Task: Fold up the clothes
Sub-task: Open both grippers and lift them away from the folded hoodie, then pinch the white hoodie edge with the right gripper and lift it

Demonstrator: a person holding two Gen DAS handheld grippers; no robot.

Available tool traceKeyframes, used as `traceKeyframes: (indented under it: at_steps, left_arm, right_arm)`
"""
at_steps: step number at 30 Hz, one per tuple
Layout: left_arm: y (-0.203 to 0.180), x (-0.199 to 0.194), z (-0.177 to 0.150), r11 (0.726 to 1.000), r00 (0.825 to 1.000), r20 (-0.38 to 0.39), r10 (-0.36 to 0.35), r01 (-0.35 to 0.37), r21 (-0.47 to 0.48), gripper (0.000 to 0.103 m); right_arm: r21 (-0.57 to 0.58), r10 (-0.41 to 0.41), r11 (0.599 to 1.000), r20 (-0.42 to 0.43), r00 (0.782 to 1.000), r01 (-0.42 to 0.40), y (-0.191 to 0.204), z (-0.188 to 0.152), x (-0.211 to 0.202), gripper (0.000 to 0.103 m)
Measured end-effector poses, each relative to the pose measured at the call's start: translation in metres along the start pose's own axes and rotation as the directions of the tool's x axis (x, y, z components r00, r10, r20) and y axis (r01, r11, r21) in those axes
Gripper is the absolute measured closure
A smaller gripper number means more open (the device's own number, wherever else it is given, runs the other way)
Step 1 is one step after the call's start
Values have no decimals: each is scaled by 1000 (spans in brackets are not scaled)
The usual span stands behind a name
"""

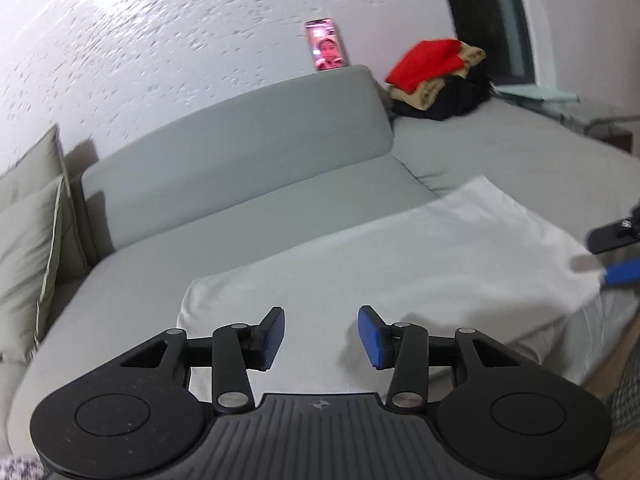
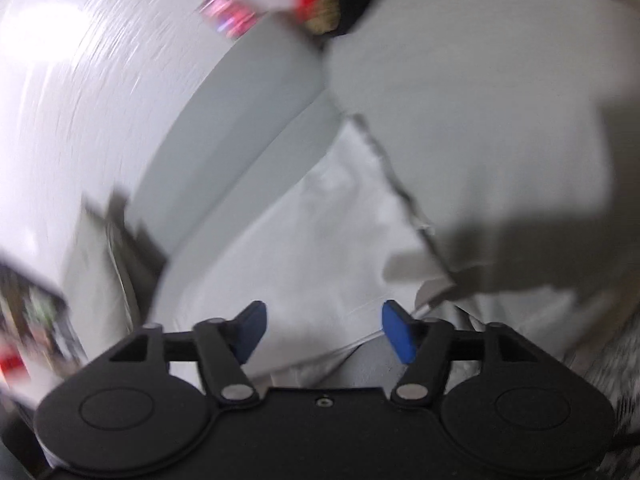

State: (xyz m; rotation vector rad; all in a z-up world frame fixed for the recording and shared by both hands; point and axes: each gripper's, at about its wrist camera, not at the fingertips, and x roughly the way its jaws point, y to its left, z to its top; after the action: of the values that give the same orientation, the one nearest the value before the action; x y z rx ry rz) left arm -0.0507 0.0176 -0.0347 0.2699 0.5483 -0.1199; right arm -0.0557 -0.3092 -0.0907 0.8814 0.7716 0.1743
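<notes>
Grey fabric sofa (image 1: 240,152) bearing a folded white cloth garment (image 1: 420,256). Left gripper (image 1: 321,338) and right gripper (image 2: 323,330) both spread wide, grasping nothing, above the garment.

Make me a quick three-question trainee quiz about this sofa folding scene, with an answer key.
1. True or false: the left gripper is shut on the white fabric garment.
2. Which lies on top of the clothes pile at the far end of the grey sofa? A) a red garment B) a green towel C) a blue cap
3. Fill in: the lit pink phone leans against the ____.

Key: 1 false, its fingers stand open above the cloth. 2 A. 3 white textured wall.
</notes>
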Motion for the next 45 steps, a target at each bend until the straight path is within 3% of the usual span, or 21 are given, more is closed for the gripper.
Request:
traceKeyframes:
  at_steps: [5,7,12,17,19,21,28,39,43,45]
  left_arm:
    - [5,11,6,996,997,-71,-37,32,-83,56]
    - [8,14,5,992,993,-104,-59,47,-113,55]
    - [11,19,1,989,986,-150,-69,48,-142,50]
    - [17,16,2,986,988,-148,-54,29,-167,47]
    - [18,17,2,983,987,-153,-53,25,-179,47]
    - [18,19,2,983,986,-158,-52,23,-181,47]
    - [17,21,1,987,986,-163,-43,16,-162,47]
    - [34,30,3,973,984,-174,-25,-16,-230,47]
    - [56,32,3,959,984,-174,31,-78,-272,48]
    - [68,34,3,950,983,-175,60,-110,-293,50]
  right_arm:
    - [325,81,943,-18,997,-70,-43,-1,5,39]
    - [361,96,929,-24,995,-81,-48,-5,10,39]
    - [348,93,935,-38,995,-74,-49,-8,20,39]
    - [361,81,930,-6,997,-73,-51,-7,10,40]
    - [371,68,926,6,998,-66,-53,-9,5,43]
    - [403,90,911,11,996,-87,-55,-12,8,54]
    - [403,102,912,-35,994,-79,-47,-21,44,61]
    - [419,69,899,145,987,-124,-60,-7,45,65]
    - [388,22,916,198,980,-99,-59,2,54,64]
    - [413,29,903,216,976,-118,-67,1,59,65]
